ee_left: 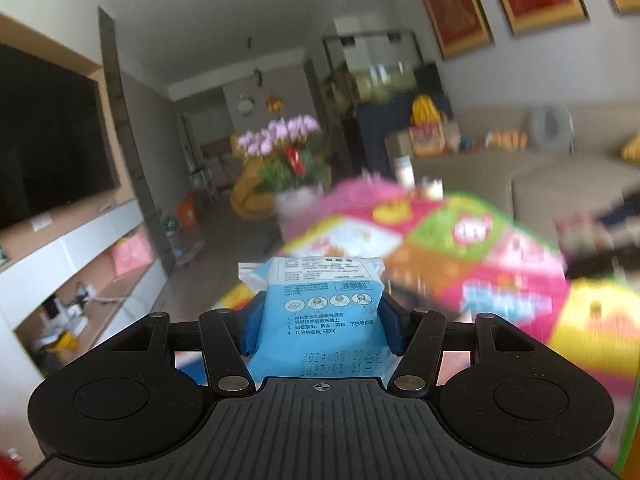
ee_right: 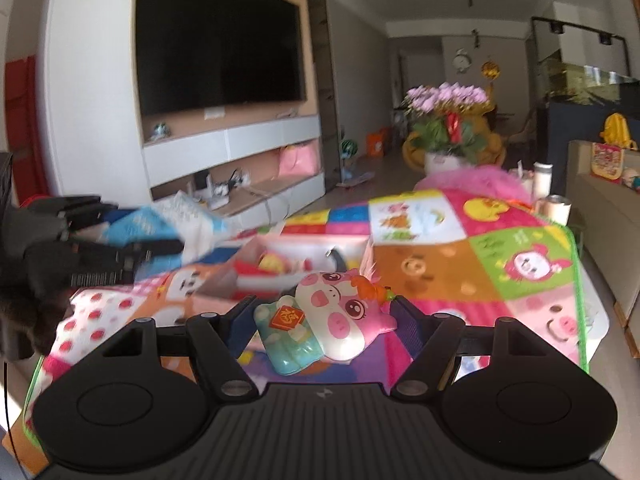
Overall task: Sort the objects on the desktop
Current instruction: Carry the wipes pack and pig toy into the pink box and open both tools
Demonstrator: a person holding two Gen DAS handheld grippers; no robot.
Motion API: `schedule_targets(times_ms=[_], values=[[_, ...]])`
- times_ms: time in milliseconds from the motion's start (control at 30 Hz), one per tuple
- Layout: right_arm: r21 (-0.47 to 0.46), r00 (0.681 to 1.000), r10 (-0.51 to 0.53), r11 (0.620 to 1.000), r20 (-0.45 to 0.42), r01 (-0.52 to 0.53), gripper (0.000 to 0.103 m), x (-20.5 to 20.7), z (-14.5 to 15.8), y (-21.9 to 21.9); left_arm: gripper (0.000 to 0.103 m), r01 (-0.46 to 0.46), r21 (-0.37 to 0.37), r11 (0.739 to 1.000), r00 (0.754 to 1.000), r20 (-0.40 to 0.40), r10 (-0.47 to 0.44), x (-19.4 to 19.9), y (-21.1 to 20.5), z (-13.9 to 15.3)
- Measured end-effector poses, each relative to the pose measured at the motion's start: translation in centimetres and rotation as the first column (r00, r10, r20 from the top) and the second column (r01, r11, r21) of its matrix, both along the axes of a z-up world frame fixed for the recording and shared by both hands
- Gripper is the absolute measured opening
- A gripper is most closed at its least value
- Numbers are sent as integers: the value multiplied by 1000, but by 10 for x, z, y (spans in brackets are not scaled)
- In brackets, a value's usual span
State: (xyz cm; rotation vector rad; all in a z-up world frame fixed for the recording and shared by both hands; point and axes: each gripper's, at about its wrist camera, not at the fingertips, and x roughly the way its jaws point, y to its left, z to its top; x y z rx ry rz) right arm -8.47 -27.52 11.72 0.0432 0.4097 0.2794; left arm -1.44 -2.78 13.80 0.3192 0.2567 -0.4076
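Note:
A light-blue wipes packet (ee_left: 320, 280) with printed text stands upright between the blue pads of my left gripper (ee_left: 318, 320), which is shut on it above the colourful patchwork cloth (ee_left: 480, 264). In the right wrist view that same left gripper (ee_right: 160, 240) shows at the left, blurred, carrying the packet (ee_right: 176, 220) in the air. My right gripper (ee_right: 325, 322) is shut on a pink and white pig toy (ee_right: 340, 312) with a mint-green body, held over the cloth-covered table (ee_right: 460, 264).
An open pinkish box (ee_right: 288, 260) with small items inside lies on the cloth just beyond the pig toy. A white bottle (ee_right: 543, 180) and a cup (ee_right: 558, 206) stand at the table's far right. A flower pot (ee_right: 444, 140), TV wall (ee_right: 216, 40) and sofa (ee_left: 560, 184) lie beyond.

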Motion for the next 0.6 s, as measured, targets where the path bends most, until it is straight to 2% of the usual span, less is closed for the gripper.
schedule_targets(times_ms=[133,167,200,300,433,600], values=[[-5,1000,-12,1000,4,12,72,10,2,-1,65,62,-55,997,998,-17,-63,37,-7,4],[-4,1000,-12,1000,-2,12,72,12,1,-1,70,77,-64,995,997,-27,-79,45,-8,0],[-4,1000,-12,1000,-9,12,72,15,0,-1,82,82,-64,995,995,-44,-85,52,-9,-4],[-1,999,-18,1000,-27,18,72,20,-4,-1,93,16,-65,998,995,-97,-23,62,-4,-19],[-9,999,-26,1000,-37,26,72,23,-10,-5,95,-67,-115,991,984,-169,47,51,22,-40],[-15,997,-28,1000,-78,27,72,33,-17,-3,96,-117,-159,980,968,-239,77,18,41,-69]])
